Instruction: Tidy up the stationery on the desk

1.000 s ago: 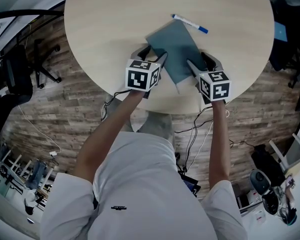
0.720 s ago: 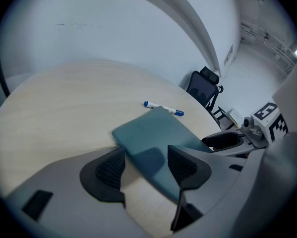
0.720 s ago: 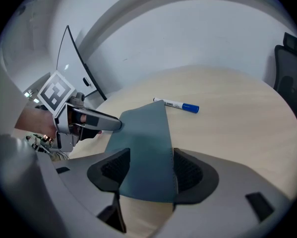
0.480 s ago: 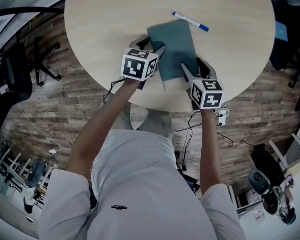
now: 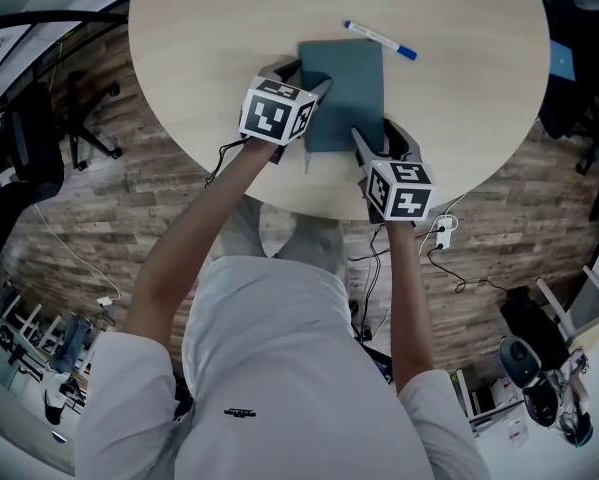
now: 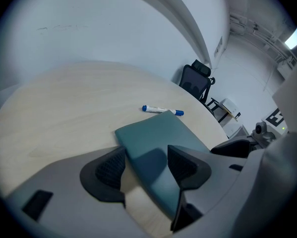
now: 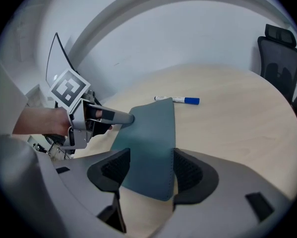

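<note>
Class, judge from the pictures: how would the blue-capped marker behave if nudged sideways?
The marker looks round-barrelled and lies flat on the smooth table, so it would probably roll. It seems slim and light, so a push along its length would likely just slide it.

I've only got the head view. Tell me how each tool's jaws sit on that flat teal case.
Observer: Left gripper view: the left tool is open, jaws apart around a corner of the flat dark teal stitched case, with light wooden table showing between one jaw and the case.
Operator: Now the right one.
Observer: Right gripper view: the right tool is open too, its jaws straddling the case's near end, one long edge close beside each.
</note>
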The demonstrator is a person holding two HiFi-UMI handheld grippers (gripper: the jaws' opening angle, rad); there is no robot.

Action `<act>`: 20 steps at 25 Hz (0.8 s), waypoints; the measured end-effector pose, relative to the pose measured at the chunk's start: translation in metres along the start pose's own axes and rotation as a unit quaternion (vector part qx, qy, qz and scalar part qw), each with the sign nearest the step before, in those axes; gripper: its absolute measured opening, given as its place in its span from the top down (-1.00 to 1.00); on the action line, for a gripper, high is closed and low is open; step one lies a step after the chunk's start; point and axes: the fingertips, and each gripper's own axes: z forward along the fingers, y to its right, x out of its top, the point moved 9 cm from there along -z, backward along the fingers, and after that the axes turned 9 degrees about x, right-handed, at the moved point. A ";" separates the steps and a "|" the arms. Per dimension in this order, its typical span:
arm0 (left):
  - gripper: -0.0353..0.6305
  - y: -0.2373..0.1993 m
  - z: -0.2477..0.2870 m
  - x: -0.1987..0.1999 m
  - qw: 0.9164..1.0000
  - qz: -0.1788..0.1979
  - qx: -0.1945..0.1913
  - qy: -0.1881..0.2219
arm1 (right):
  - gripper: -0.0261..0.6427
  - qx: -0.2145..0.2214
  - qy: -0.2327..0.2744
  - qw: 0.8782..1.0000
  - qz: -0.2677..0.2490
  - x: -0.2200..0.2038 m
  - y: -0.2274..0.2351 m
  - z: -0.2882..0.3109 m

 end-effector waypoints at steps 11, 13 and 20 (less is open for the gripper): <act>0.12 -0.003 0.012 0.019 0.999 0.052 -0.004 -0.004 | 0.13 -0.006 0.008 0.999 0.039 -0.013 -0.024 0.009; 0.12 -0.001 0.011 0.019 0.998 0.057 -0.005 -0.005 | 0.13 -0.010 0.010 0.999 0.046 -0.015 -0.023 0.009; 0.12 -0.001 -0.004 0.013 0.998 0.052 0.013 0.011 | 0.13 -0.032 0.016 0.999 0.040 -0.007 -0.017 0.004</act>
